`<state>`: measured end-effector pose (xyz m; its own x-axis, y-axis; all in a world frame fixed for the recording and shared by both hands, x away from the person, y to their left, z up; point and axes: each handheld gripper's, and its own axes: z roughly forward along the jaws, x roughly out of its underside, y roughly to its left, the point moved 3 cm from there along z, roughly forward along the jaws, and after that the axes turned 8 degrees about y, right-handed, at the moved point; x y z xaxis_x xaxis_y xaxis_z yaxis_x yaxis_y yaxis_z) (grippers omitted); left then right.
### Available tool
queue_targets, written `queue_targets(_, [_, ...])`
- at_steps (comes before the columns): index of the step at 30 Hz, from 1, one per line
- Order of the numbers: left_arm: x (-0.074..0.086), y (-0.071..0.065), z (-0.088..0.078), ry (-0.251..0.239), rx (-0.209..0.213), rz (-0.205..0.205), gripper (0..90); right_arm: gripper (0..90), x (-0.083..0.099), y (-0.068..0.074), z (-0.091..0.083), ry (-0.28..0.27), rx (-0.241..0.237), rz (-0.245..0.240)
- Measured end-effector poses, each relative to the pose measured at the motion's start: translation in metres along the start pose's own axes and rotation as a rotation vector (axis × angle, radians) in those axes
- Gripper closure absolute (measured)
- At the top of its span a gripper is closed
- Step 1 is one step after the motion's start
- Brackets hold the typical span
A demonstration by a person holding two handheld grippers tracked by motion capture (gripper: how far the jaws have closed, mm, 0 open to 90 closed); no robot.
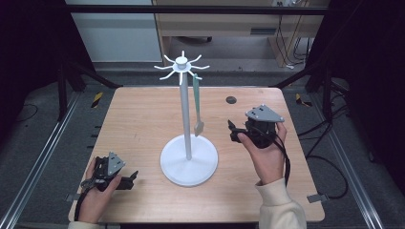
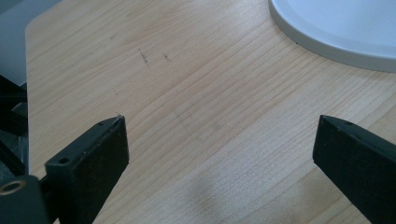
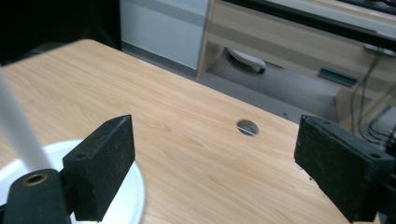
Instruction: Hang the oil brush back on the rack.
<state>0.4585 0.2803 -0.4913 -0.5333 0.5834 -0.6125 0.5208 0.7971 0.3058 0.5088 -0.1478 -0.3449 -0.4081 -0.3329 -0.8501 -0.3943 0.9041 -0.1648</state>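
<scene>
The white stand [image 1: 187, 143] with its hanging green utensil [image 1: 197, 107] blocks mid-surface [image 1: 138, 119]; either side lies open.
</scene>
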Motion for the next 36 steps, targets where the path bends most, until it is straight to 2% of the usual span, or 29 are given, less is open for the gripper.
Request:
queue_targets(5, [0.0,0.0,0.0,0.003,0.0,0.001,3.1,11.2,0.02,-0.017,0.016,0.051,0.039,0.025])
queue_targets(10, [0.0,0.001,0.0,0.005,0.0,0.0,3.0,11.2,0.043,-0.031,0.03,0.116,0.054,0.059])
queue_targets(14, [0.0,0.0,0.0,0.002,0.0,-0.003,3.1,13.3,0.061,-0.038,0.035,0.15,0.061,0.091])
queue_targets(18, [0.0,0.0,0.0,0.001,0.0,-0.003,3.0,14.3,0.082,-0.043,0.04,0.19,0.044,0.115])
queue_targets(21, [0.0,0.0,0.0,0.004,0.0,-0.002,3.0,13.9,0.097,-0.045,0.043,0.245,0.037,0.118])
queue_targets(24, [0.0,0.0,0.0,0.002,0.0,-0.002,3.0,14.5,0.11,-0.044,0.043,0.273,0.015,0.115])
queue_targets(31, [0.0,-0.001,0.001,0.003,0.002,-0.001,3.0,15.6,0.133,-0.038,0.046,0.251,-0.037,0.145])
queue_targets(36, [0.0,-0.001,0.0,0.003,-0.002,-0.001,3.0,15.1,0.134,-0.028,0.052,0.267,-0.055,0.119])
